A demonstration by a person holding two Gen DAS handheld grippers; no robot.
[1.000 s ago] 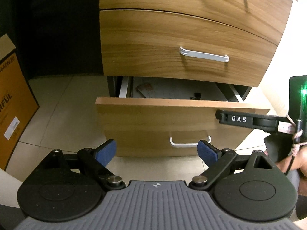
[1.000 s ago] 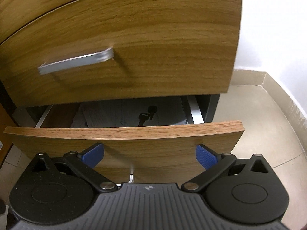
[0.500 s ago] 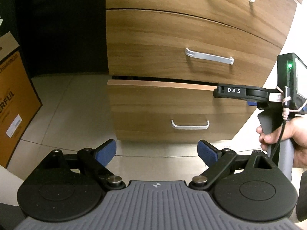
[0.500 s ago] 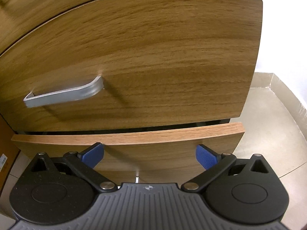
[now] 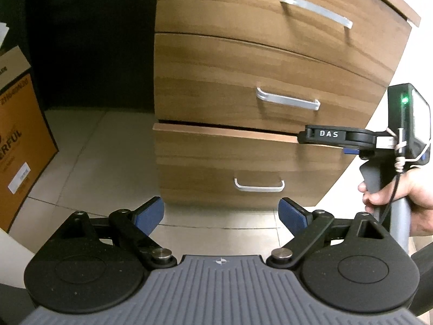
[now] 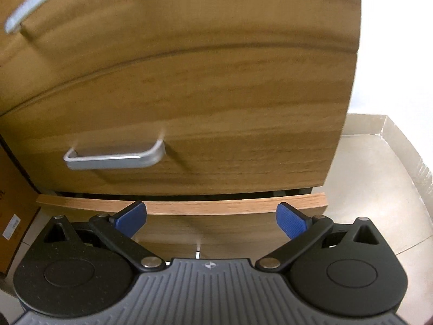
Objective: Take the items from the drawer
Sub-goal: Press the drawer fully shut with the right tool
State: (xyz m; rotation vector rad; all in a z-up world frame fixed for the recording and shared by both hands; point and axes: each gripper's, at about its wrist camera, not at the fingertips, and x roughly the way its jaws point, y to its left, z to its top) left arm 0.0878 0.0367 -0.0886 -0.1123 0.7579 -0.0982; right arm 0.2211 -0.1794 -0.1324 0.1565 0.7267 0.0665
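**Both grippers spread wide, bottom drawer almost shut**

Left gripper (image 5: pixel 220 214) held low over the tiled floor (image 5: pixel 89 149), blue pads (image 5: pixel 150 212) far apart, nothing between them. Pointed toward the front of the wooden drawer unit (image 5: pixel 243 62), level with the lower edge of the bottom drawer (image 5: pixel 230 159) and apart from it.

Right gripper (image 6: pixel 211 216) likewise spread wide, blue pads (image 6: pixel 291 220) empty. Poised right at the bottom drawer (image 6: pixel 189 207), fingertips level with the top edge of its front panel, toward the unit's right corner. From the left wrist camera, seen side-on at the right end of that same top edge: black finger marked "DAS" (image 5: pixel 328 134) overlapping the panel's rim, actual contact impossible to confirm. Grey grip clasped by the right hand (image 5: pixel 392 192); green light lit on the body above.

Bottom drawer pushed in nearly flush, only a thin dark slit left between its top edge and the middle drawer (image 5: pixel 270 81). Contents hidden from both cameras. Curved metal handle (image 5: pixel 259 185) centred on the bottom front; similar handles on the middle drawer and on the top drawer (image 5: pixel 270 2).

Orange cardboard box (image 5: pixel 19 146) standing on the floor well to the left of the unit, with a white label near its lower corner. White wall (image 6: pixel 392 40) to the right of the unit.
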